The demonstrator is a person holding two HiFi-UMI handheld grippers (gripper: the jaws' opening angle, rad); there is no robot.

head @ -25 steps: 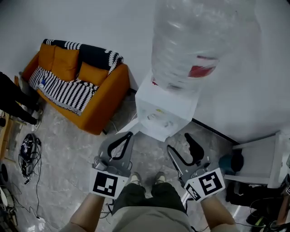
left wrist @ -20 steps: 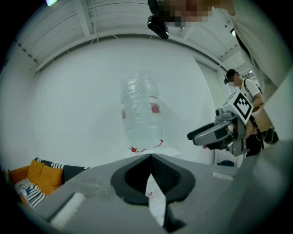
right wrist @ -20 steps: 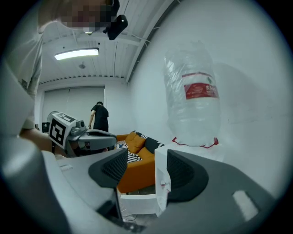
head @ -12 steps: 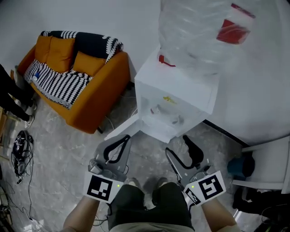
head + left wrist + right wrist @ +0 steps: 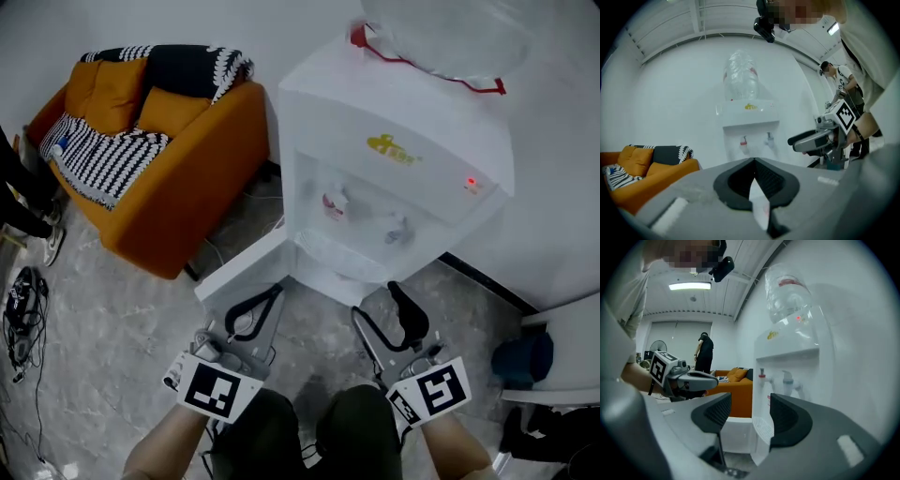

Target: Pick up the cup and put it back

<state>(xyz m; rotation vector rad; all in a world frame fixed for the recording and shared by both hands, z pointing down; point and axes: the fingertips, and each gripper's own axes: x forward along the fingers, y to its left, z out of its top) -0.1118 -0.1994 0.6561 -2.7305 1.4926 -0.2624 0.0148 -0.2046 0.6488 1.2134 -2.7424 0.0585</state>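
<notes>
Near the water dispenser, locate the unseen cup first — right gripper jaws apart and empty, left gripper closed on nothing.

Left gripper, right gripper: I log grey moulded bodies and curved jaws lined with black ribbed pads. Each carries a white cube printed with black square markers: left cube, right cube. The wearer has dark trousers.
</notes>
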